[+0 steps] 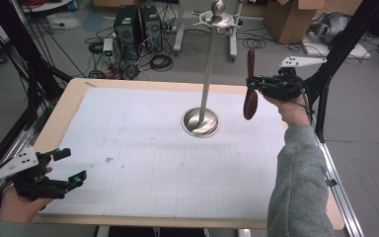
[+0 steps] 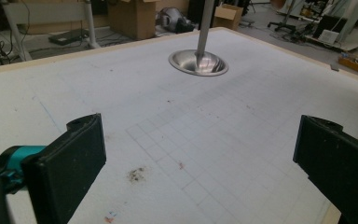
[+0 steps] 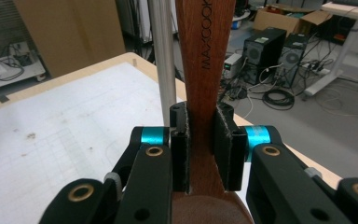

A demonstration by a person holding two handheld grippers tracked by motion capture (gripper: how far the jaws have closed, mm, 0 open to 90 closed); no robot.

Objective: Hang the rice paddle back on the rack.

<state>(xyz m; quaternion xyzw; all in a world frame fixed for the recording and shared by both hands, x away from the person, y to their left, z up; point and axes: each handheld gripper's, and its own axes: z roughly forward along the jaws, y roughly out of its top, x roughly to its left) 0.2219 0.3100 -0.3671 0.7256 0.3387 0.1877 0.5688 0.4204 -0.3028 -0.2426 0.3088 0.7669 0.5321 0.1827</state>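
The right gripper (image 1: 262, 85) pinches a dark-brown wooden spoon (image 1: 249, 88) upright, bowl down, above the bench (image 1: 128, 148) beside the tall steel rack (image 1: 208, 69), probably ready to hang. The left gripper (image 1: 69, 167) rests with jaws spread, holding nothing.

High view: set above the near edge, facing forward and down over the whole table (image 1: 128, 123) to the cluttered floor beyond. Left gripper view: low over the near corner, aimed across toward the steel stand (image 2: 198, 61) — shared with the high view. Right gripper view: raised, very close on a wooden handle (image 3: 204, 70); probably the same stand behind.
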